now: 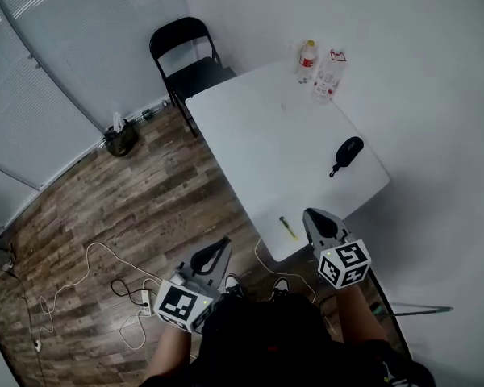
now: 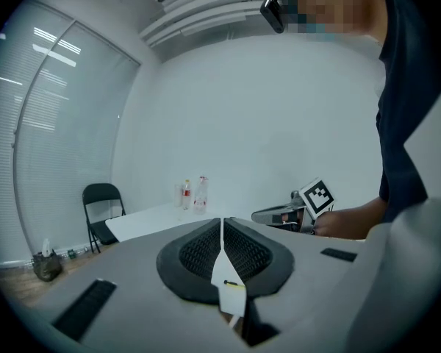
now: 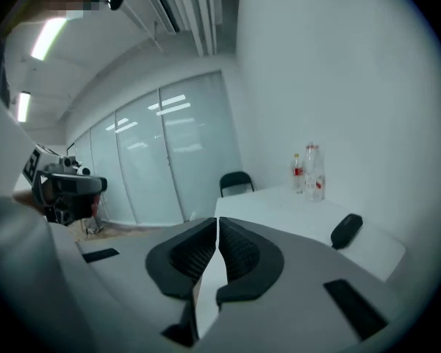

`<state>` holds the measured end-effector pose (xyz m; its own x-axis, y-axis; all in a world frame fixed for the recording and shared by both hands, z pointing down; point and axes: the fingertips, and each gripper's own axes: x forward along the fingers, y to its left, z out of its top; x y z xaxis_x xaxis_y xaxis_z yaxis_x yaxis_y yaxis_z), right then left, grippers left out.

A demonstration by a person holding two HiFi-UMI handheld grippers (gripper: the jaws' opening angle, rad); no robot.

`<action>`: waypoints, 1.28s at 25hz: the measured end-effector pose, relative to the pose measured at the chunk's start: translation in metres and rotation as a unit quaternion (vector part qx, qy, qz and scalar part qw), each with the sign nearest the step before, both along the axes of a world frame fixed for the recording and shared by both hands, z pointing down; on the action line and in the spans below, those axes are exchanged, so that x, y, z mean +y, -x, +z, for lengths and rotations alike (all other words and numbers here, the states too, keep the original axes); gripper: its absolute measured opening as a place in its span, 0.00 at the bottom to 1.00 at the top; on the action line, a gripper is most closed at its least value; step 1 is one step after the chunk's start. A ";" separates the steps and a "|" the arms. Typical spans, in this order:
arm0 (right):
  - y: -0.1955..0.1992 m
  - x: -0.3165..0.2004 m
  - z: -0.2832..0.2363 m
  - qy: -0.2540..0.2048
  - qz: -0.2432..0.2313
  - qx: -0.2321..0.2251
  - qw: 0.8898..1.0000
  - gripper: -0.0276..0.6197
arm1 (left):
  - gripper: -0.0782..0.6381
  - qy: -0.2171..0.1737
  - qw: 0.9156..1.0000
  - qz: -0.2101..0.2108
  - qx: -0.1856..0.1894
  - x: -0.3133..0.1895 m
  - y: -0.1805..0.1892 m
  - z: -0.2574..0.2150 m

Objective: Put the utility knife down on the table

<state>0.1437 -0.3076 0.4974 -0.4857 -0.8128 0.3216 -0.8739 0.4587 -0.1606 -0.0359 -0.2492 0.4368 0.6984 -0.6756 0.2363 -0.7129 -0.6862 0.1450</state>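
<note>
Utility knife [image 1: 288, 227], yellow and black, lies flat on the white table [image 1: 258, 127] close to its near edge, free of both grippers; right gripper [image 1: 315, 218] is over the near edge just right of the knife, not touching it; its jaws are pressed together with nothing between them, as the right gripper view shows [image 3: 217, 221]; left gripper [image 1: 218, 248] is off the table's near-left side, above the wood floor [image 1: 97, 208]; its jaws are also closed tip to tip and empty [image 2: 222, 223].

Black pouch [image 1: 348, 151] with a short strap sits near the table's right edge, well apart from the knife; two clear bottles, a red-labelled one [image 1: 307, 60] and a taller one [image 1: 328, 76], stand just beside each other at the far right corner; black folding chair [image 1: 185, 55] stands at the table's far left end; white cable [image 1: 89, 264] and a power strip [image 1: 145, 298] lie on the floor near the left gripper; a dark bag [image 1: 121, 139] sits at the foot of the blinds.
</note>
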 end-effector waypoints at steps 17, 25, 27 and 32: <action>-0.033 0.071 -0.182 -0.226 0.018 -0.004 0.974 0.08 | 0.15 -0.104 0.994 0.022 0.033 0.006 -0.043 -0.090; -0.030 0.079 -0.175 -0.208 0.001 -0.004 0.978 0.08 | 0.15 -0.104 0.994 0.031 0.032 0.009 -0.049 -0.090; -0.024 0.080 -0.171 -0.204 -0.011 0.000 0.979 0.08 | 0.15 -0.104 0.994 0.032 0.032 0.008 -0.049 -0.088; -0.018 0.084 -0.164 -0.198 -0.019 0.005 0.980 0.08 | 0.15 -0.094 0.995 0.034 0.027 0.010 -0.047 -0.080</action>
<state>0.1614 -0.2240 0.3330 -0.5168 -0.8560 -0.0105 -0.8555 0.5159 0.0448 0.0113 -0.2390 0.3565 0.7519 -0.6554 0.0711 -0.6588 -0.7509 0.0452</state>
